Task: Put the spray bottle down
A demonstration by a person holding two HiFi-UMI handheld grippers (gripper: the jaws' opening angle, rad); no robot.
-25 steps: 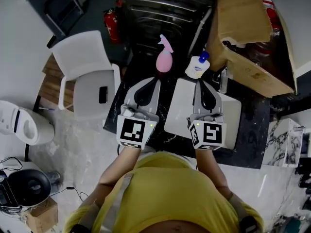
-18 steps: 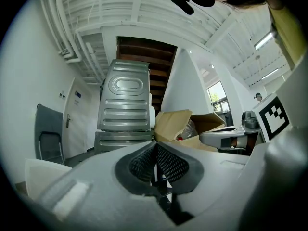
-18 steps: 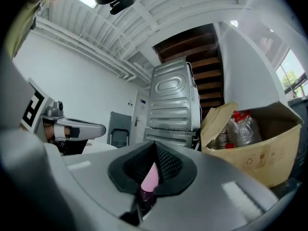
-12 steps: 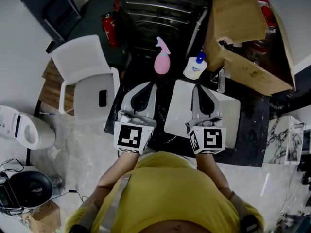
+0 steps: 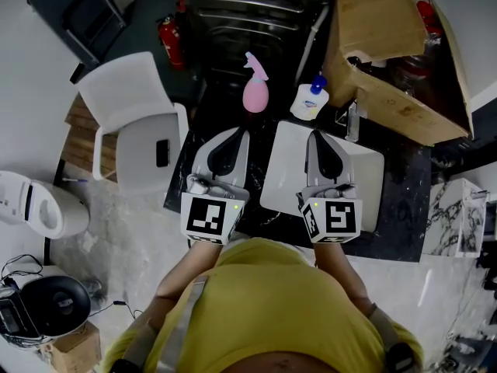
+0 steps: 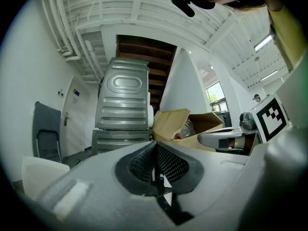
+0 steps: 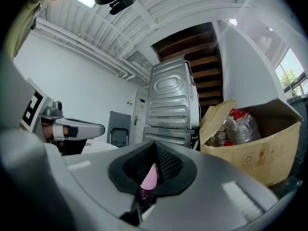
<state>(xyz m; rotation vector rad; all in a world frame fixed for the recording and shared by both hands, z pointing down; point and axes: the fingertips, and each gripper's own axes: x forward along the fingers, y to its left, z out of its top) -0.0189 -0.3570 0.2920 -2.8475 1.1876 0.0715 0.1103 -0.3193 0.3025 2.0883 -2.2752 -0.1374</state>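
**A:** Closest in, the left gripper (image 5: 235, 136) sits just off the left edge of the white board (image 5: 365, 185), jaws pressed together on nothing.

**B:** And the right gripper (image 5: 316, 136) hangs over that same board, clenched too. Its own view shows a pink sliver low behind the pads, but I read that as the bottle seen out beyond, not something caught.

**A:** Agreed. There's the pink spray bottle (image 5: 255, 93), upright on the dark table (image 5: 396, 231), past the board's far left corner and well apart from both grippers.

**B:** So it looks set down already. If it had to be picked up again, how would it handle?

**A:** Light plastic, I'd say, though how full it is can't be told from here. The rounded belly is smooth and likely slippery, and the walls would probably give under a hard squeeze. It's also tall for its base, so a sideways nudge could tip it.

**B:** Where would you take it, then?

**A:** At the narrow neck under the trigger head, where the shoulder stops it sliding through.

**B:** Farther out, a white pump bottle with a blue cap (image 5: 310, 102) stands just beyond the board's far edge. A cardboard box (image 5: 388, 92) is behind the far right corner.
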